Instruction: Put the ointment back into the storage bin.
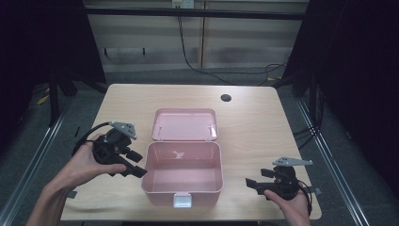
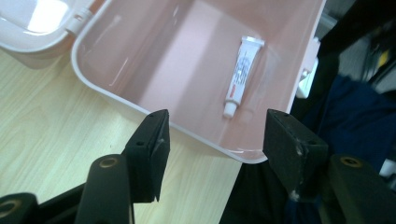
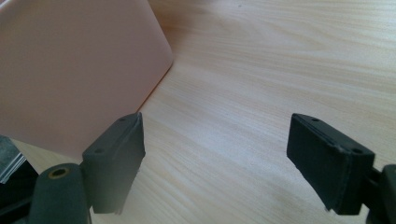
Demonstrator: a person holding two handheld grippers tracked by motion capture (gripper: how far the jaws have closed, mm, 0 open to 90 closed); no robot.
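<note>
A pink plastic box [image 1: 149, 175] stands open at the table's front middle, its lid [image 1: 184, 125] laid flat behind it and a white latch [image 1: 182, 200] on its front. A small white tube [image 2: 240, 77] lies on the box's [image 2: 116, 100] bottom. My left gripper [image 1: 137, 163] hovers just off the box's left wall, open, its jaws straddling the near rim [image 2: 215, 140] with nothing between them. My right gripper [image 1: 256, 179] sits low at the box's right, open and apart from it. Its jaws [image 3: 215, 158] span bare wood beside the pink wall [image 3: 70, 70].
The light wood table [image 1: 254, 122] has a dark round hole [image 1: 226, 98] at the back right. Black cables [image 1: 197, 61] run over the floor behind it, and metal rails flank both sides. A person's dark clothing [image 2: 355, 116] lies past the box's front.
</note>
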